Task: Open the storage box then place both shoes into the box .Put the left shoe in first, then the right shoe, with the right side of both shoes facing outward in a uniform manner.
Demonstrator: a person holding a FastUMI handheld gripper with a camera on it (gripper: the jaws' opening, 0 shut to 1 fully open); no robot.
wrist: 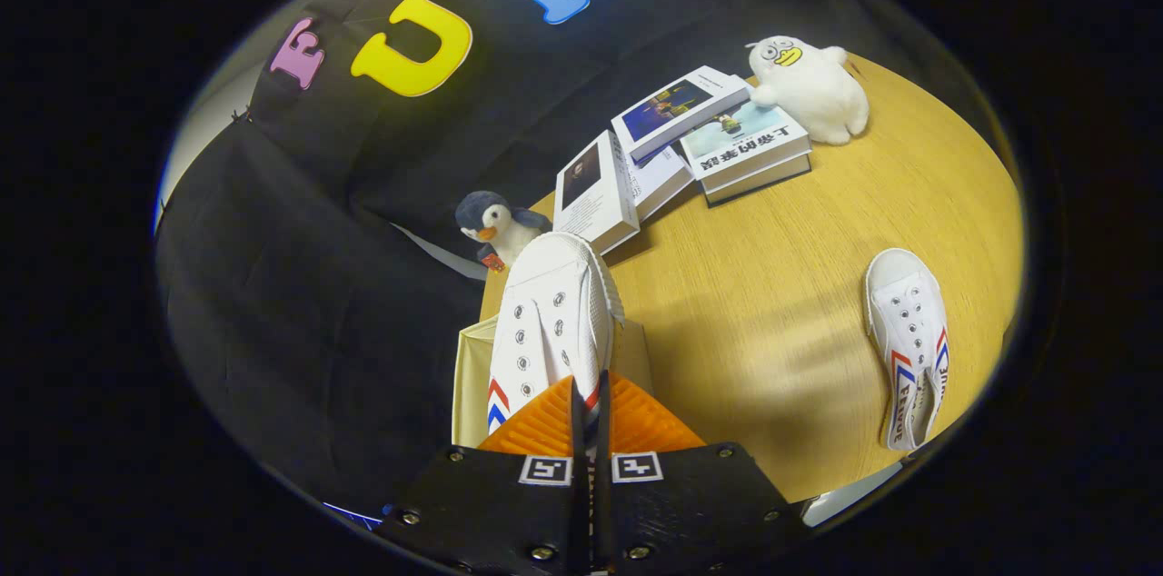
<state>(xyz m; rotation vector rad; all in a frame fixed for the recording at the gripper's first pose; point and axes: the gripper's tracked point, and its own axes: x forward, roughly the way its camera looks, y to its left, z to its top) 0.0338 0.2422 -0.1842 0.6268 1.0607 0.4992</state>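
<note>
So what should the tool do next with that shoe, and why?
Probably lower the held white shoe into the cream storage box just below it. The tool is shut on the shoe's heel end, the shoe hangs over the box's opening, and the second shoe waits on the wooden table.

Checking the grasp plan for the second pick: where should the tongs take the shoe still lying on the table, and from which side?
Judging by its pose, take the shoe on the table by the thin collar wall at its open heel end, coming from above. It lies flat, sole down, so one finger could slip inside. The tongs are shut on the held shoe above the box.
</note>
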